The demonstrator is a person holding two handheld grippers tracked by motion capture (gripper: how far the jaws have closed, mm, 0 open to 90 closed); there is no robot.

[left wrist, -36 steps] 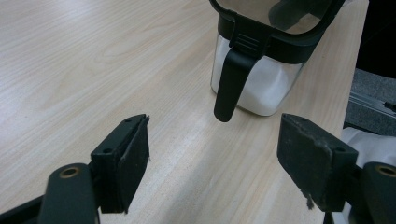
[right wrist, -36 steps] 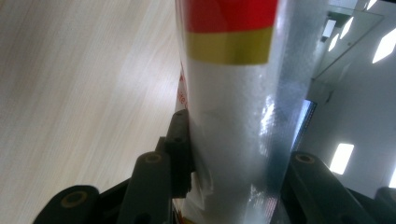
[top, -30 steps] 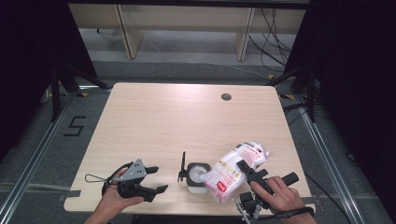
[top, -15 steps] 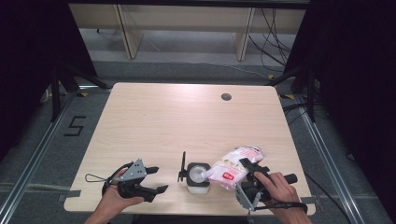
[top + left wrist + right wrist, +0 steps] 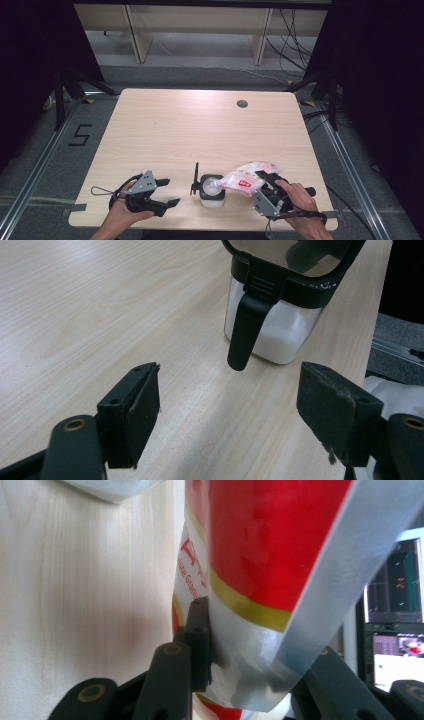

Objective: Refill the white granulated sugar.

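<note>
Two hand-held grippers | right (image 5: 264, 184) clamps bag (image 5: 246, 179), mouth tilted over container (image 5: 212, 189) | left (image 5: 167, 192) open, idle beside it on tabletop (image 5: 200, 130)

- Tabletop (image 5: 200, 130): pale wood grain, rectangular, rounded corners; dark grommet hole (image 5: 242, 104) near the far edge, toward the right.
- Clear container (image 5: 211, 190) stands directly on the tabletop near the front edge, well apart from the grommet hole and on its near-left side. Black rim, hinged black lid (image 5: 196, 178) standing open at its left, white granules inside.
- Left gripper view: container (image 5: 280, 315) base flat on the wood, black latch tab hanging down its wall.
- Surface between container and grommet hole bare.
</note>
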